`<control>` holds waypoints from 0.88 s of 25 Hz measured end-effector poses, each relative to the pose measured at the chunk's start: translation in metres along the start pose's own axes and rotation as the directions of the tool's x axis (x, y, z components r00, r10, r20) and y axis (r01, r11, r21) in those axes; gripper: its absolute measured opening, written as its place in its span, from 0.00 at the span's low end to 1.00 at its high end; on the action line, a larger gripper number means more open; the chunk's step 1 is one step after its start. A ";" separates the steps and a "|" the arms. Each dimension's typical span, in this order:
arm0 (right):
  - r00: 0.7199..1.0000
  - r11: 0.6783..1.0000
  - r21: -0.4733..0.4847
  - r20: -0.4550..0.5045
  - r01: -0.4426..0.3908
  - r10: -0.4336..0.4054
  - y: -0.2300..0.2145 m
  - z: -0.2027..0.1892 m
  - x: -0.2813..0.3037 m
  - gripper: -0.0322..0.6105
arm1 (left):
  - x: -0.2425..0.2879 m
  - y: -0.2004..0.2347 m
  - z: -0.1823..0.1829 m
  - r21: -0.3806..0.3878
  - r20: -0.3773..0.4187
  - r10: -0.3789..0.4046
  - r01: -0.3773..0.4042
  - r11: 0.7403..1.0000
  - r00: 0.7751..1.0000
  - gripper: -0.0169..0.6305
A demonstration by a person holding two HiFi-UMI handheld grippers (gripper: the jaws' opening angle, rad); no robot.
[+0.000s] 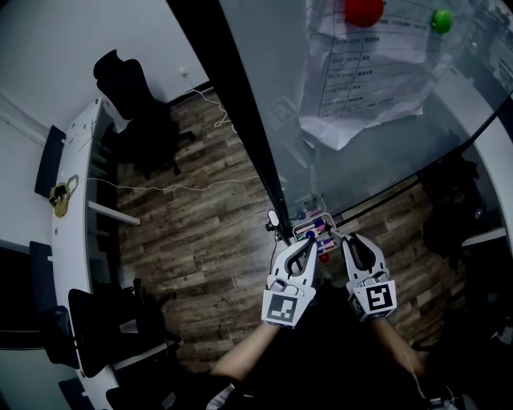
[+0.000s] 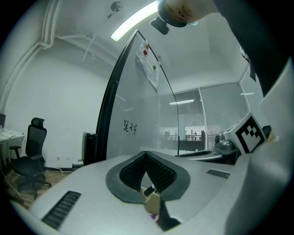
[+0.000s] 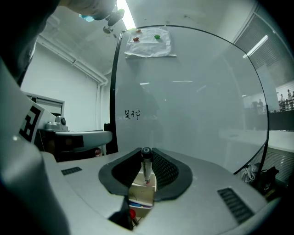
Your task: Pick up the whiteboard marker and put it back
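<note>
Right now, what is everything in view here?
glass whiteboard: one, clear with a black frame, upright ahead
papers: a sheaf, white, high on the board
magnets: two, red and green, on the papers
marker tray: one, pale, at the board's foot
whiteboard marker: one, black cap, in the right gripper's jaws
office chair: at least two, black, left
desk: one, white, far left
floor: brown planks
left gripper: grey, jaws together, empty
right gripper: grey, shut on the marker
</note>
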State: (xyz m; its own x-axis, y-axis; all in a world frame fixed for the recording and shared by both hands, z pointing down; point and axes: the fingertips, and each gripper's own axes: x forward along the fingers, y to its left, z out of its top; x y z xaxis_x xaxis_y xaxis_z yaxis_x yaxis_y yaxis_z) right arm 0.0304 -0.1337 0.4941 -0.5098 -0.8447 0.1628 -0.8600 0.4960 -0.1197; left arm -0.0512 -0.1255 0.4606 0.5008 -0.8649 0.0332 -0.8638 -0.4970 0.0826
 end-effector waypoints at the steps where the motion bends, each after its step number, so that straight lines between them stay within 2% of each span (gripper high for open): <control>1: 1.000 1.000 0.000 -0.017 0.004 -0.004 -0.002 -0.004 0.001 0.18 | 0.002 0.000 0.000 0.002 0.001 0.001 -0.001 1.000 1.000 0.04; 8: 0.997 1.000 0.013 -0.074 0.002 -0.001 -0.011 -0.021 0.012 0.18 | 0.012 0.001 0.000 0.009 -0.004 -0.001 0.001 1.000 1.000 0.04; 22: 0.992 0.998 0.042 -0.120 -0.036 0.041 -0.018 -0.045 0.030 0.18 | 0.029 0.004 -0.003 0.022 -0.015 0.019 -0.018 1.000 1.000 0.04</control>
State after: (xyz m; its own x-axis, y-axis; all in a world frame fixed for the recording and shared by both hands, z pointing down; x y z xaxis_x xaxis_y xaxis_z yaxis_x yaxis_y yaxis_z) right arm 0.0297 -0.1594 0.5455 -0.5434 -0.7934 0.2744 -0.8394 0.5174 -0.1663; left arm -0.0404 -0.1522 0.4650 0.4852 -0.8730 0.0497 -0.8739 -0.4824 0.0596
